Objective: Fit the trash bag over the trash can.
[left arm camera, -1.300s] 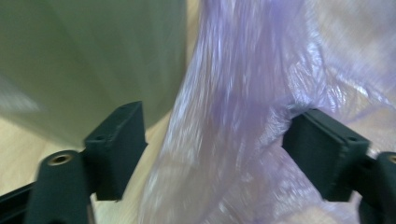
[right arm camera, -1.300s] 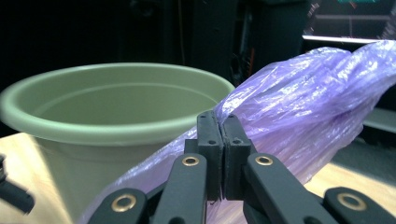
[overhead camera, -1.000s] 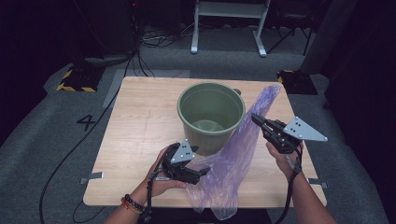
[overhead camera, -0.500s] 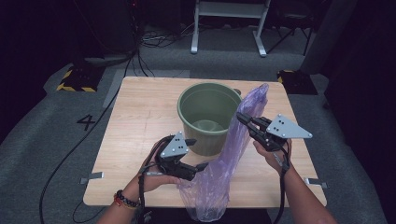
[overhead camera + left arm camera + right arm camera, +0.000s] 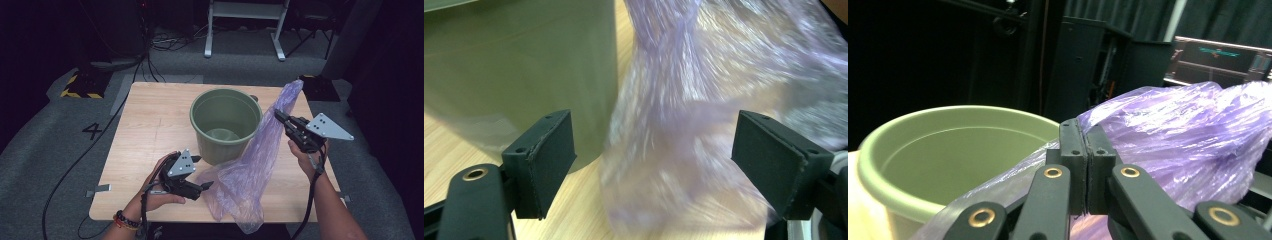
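Worktop [image 5: 150, 125]: pale wood board, set on a grey carpeted floor.
Bucket [image 5: 226, 125]: green, round, upright near the middle of the worktop, open at the top.
Bag [image 5: 252, 165]: thin purple plastic, see-through, crumpled. It hangs slanting from a raised top end down to the worktop's near edge, just beside the bucket on the person's right; its lower end spreads on the wood and spills a little over the edge.
Right hand-held gripper [image 5: 278, 115]: raised above the worktop beside the bucket's rim, jaws pressed together and pinching the upper part of the bag; the bag's top end sticks up past it. In the right gripper view the film bunches around the closed tips [image 5: 1082, 165].
Left hand-held gripper [image 5: 200, 172]: low at the near edge of the worktop, jaws spread wide, aimed at the bag's lower end. In the left gripper view the bag [image 5: 684, 150] lies ahead between the jaws, neither pad touching it.
Left hand [image 5: 157, 187]: wrapped round the gripper's body, beaded band at the wrist.
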Available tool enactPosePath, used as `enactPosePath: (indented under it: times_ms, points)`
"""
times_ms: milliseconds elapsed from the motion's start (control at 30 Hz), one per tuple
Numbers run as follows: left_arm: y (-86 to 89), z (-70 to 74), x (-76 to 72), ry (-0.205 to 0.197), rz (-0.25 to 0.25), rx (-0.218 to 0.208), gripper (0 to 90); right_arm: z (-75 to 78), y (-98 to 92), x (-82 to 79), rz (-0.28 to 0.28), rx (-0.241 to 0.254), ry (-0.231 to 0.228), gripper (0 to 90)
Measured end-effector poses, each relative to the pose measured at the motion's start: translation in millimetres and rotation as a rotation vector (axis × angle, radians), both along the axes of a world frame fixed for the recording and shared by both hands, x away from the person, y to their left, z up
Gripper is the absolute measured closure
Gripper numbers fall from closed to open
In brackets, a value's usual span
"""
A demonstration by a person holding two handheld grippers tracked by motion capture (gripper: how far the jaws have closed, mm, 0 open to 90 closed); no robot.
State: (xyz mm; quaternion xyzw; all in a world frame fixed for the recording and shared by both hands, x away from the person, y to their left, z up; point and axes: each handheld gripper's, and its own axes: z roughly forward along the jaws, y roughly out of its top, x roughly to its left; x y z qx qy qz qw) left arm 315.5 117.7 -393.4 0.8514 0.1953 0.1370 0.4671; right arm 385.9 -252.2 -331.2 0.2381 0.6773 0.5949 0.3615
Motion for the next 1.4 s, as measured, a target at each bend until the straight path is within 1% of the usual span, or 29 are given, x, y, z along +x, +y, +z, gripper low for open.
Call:
enactPosePath:
  times_ms: [67, 167, 267, 333, 367, 433, 467, 500, 533, 567, 633, 700, 833, 867, 933, 1033, 1067, 1100, 1133, 1233, 1333, 1400]
  points:
    - [4.4, -0.1, 0.4, 0.002, 0.013, -0.009, 17.1, 0.6, -7.4, 2.2, -0.026, 0.012, -0.001, 89.7]
    - [11.5, -0.8, 1.1, -0.012, 0.033, 0.023, 16.2, -0.4, -17.7, 7.0, -0.057, 0.028, 0.004, 89.7]
    - [22.4, -1.6, 5.5, -0.017, 0.063, 0.018, 16.2, -3.0, -26.1, 12.7, -0.081, 0.039, 0.017, 89.8]
    - [30.7, -1.9, 10.2, -0.014, 0.087, 0.000, 16.0, -4.0, -29.2, 15.5, -0.095, 0.043, 0.024, 89.8]
    - [35.1, -1.7, 13.5, -0.005, 0.102, -0.020, 16.0, -4.5, -30.6, 17.0, -0.096, 0.048, 0.029, 89.8]
    - [37.5, 0.3, 16.5, -0.007, 0.123, -0.031, 16.1, -4.9, -30.6, 18.6, -0.097, 0.048, 0.033, 89.8]
    - [37.2, 3.1, 17.7, -0.010, 0.125, -0.047, 16.1, -4.7, -29.6, 18.7, -0.091, 0.046, 0.032, 89.8]
    - [35.6, 6.0, 18.1, -0.008, 0.115, -0.069, 16.1, -3.8, -27.0, 18.4, -0.084, 0.039, 0.028, 89.8]
    - [31.8, 10.0, 18.1, -0.010, 0.098, -0.088, 16.1, -2.6, -24.5, 18.1, -0.073, 0.036, 0.023, 89.8]
    - [28.6, 12.4, 17.9, -0.012, 0.088, -0.097, 16.1, -0.8, -20.3, 17.2, -0.055, 0.032, 0.017, 89.8]
    - [20.0, 18.1, 18.6, -0.013, 0.080, -0.113, 16.6, 2.0, -14.5, 16.1, -0.040, 0.018, 0.008, 89.8]
    - [7.7, 23.0, 19.6, 0.009, 0.065, -0.141, 18.2, 5.3, -5.4, 14.6, -0.008, 0.006, -0.001, 89.8]
    - [-16.3, 28.8, 16.5, -0.007, 0.038, -0.141, 18.9, 10.6, 14.2, 10.2, 0.072, -0.031, -0.023, 89.7]
    - [-22.2, 29.5, 16.3, -0.007, 0.040, -0.140, 18.9, 11.9, 19.1, 9.2, 0.087, -0.047, -0.027, 89.7]
    - [-28.9, 29.7, 16.6, -0.006, 0.043, -0.142, 18.6, 14.8, 28.5, 7.3, 0.126, -0.063, -0.033, 89.7]
    - [-39.5, 29.0, 18.2, -0.018, 0.050, -0.124, 18.6, 20.2, 42.2, 4.7, 0.175, -0.084, -0.041, 89.7]
    - [-42.5, 28.4, 18.1, -0.011, 0.048, -0.126, 18.7, 22.7, 48.1, 3.2, 0.195, -0.091, -0.045, 89.7]
    - [-46.2, 27.8, 18.0, -0.014, 0.046, -0.122, 18.7, 24.7, 52.8, 1.9, 0.212, -0.096, -0.048, 89.7]
    - [-48.5, 27.3, 17.4, -0.014, 0.048, -0.124, 18.6, 27.3, 58.6, 0.2, 0.232, -0.105, -0.053, 89.7]
    - [-54.6, 25.7, 15.9, -0.015, 0.049, -0.129, 18.5, 31.8, 71.0, -4.5, 0.279, -0.113, -0.060, 89.7]
    - [-57.1, 24.4, 15.2, -0.006, 0.029, -0.148, 18.1, 34.9, 83.3, -9.2, 0.315, -0.126, -0.068, 89.7]
    - [-59.4, 24.4, 13.6, -0.006, 0.021, -0.157, 17.1, 37.1, 92.0, -11.4, 0.346, -0.124, -0.063, 89.7]
